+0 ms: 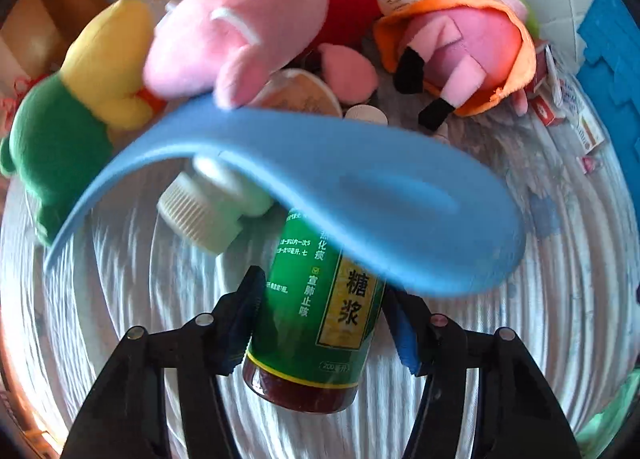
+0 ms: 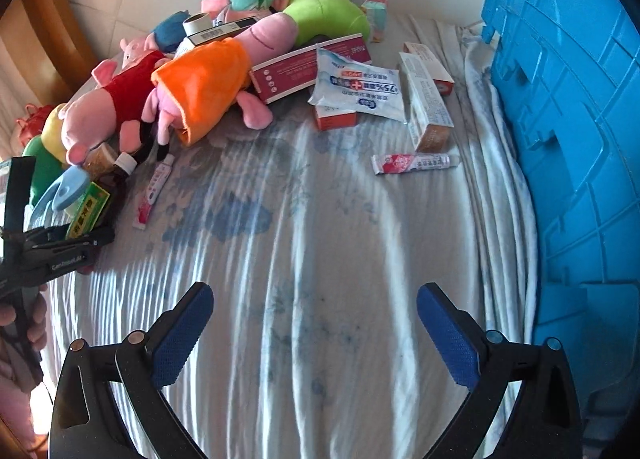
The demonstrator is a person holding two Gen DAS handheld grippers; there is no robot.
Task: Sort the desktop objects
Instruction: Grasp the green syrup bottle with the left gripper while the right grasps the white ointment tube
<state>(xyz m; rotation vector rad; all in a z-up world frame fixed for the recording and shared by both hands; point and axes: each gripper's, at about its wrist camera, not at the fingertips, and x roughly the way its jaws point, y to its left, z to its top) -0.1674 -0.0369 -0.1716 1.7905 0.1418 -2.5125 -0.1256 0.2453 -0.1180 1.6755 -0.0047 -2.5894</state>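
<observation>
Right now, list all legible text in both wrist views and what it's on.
"糖浆", "宣肺止咳", "200" on the green syrup bottle between the left gripper pads.
"75%" and "299" on the white wipes packet, printed upside down.
Boxes, ointment tubes, barcode label: too small or blurred.
Right gripper: no text.

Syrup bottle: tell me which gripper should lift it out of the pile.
Left. The left gripper already straddles the green-labelled syrup bottle, pads against its sides. The right gripper hangs open over bare sheet, well away from it.
</observation>
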